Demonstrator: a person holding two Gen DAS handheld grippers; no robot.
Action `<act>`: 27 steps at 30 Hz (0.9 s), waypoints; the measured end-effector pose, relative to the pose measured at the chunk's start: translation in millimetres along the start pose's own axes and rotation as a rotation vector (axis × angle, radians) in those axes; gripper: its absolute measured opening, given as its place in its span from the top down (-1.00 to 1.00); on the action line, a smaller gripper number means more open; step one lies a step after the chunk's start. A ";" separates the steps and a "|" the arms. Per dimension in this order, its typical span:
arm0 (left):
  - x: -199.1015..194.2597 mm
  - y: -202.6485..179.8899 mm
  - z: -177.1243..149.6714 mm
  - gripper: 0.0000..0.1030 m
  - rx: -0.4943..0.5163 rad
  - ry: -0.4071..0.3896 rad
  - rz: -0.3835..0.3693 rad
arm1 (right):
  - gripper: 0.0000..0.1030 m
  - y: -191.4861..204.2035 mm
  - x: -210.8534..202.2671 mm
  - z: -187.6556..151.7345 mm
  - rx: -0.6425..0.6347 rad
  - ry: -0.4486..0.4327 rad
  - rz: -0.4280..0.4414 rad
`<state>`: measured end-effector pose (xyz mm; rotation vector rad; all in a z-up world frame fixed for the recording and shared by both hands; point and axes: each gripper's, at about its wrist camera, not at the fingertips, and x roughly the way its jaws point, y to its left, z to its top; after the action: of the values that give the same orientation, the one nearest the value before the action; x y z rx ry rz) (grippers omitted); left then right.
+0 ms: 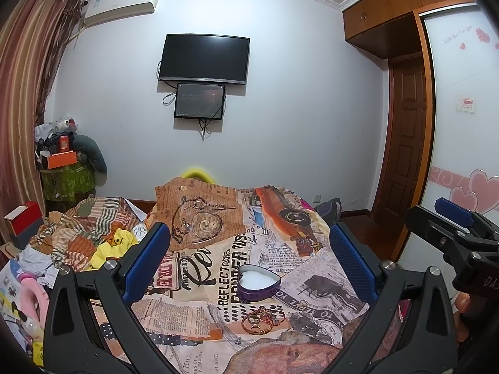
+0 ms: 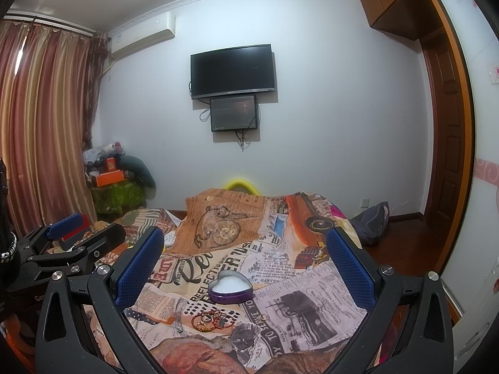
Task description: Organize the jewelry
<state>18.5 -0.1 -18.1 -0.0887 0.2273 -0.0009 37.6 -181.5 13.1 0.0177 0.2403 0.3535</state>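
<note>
1. Two tools are in my hands: my left tool [image 1: 249, 261] and my right tool [image 2: 246, 265], each with two blue-padded fingers spread wide and nothing between them.
2. Each tool shows in the other's view. The right tool comes in at the right edge of the left wrist view, partly cut off by the frame; there I cannot tell how far apart its fingers stand.
3. One heart-shaped tin [image 1: 258, 283] sits lidless on the printed cloth [image 1: 312, 280], ahead of both tools and roughly between their fingers. Its wall is purple and its inside is white.
4. One small heap of jewelry [image 1: 260, 319] lies on the cloth just on my side of the tin, close to it but apart. It shows again in the right wrist view [image 2: 212, 319].
5. In the heap I count at least two gold-coloured rings or bangles with reddish bits among them; the pieces overlap and are too small to count surely.
6. The pocket watch and chain [image 1: 199, 221] farther back are printed on the cloth, flat pattern only.
7. Beyond the cloth, one dark television [image 1: 204, 57] hangs on the wall with one smaller screen [image 1: 199, 101] just beneath it.
8. One air conditioner [image 1: 121, 4] is mounted high to the left, beside striped curtains [image 1: 28, 93].
9. The clutter at the left of the bed is a jumble I cannot sort out.
</note>
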 end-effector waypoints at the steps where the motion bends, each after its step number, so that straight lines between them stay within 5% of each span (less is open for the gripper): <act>1: 0.4 -0.1 -0.6 -0.99 -0.001 0.002 0.000 | -1.00 0.9 0.9 -0.3 0.001 0.002 0.000; 15: 27.8 12.3 -7.8 -0.99 0.000 0.087 0.021 | -1.00 -6.7 24.5 -11.5 0.014 0.069 -0.012; 27: 97.5 53.8 -55.8 -0.93 -0.046 0.355 0.048 | -1.00 -23.4 81.2 -48.4 0.036 0.279 -0.008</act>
<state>100.5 47.5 -98.9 -0.1289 0.5844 0.0367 108.1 -176.7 -53.9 0.0026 0.5223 0.3438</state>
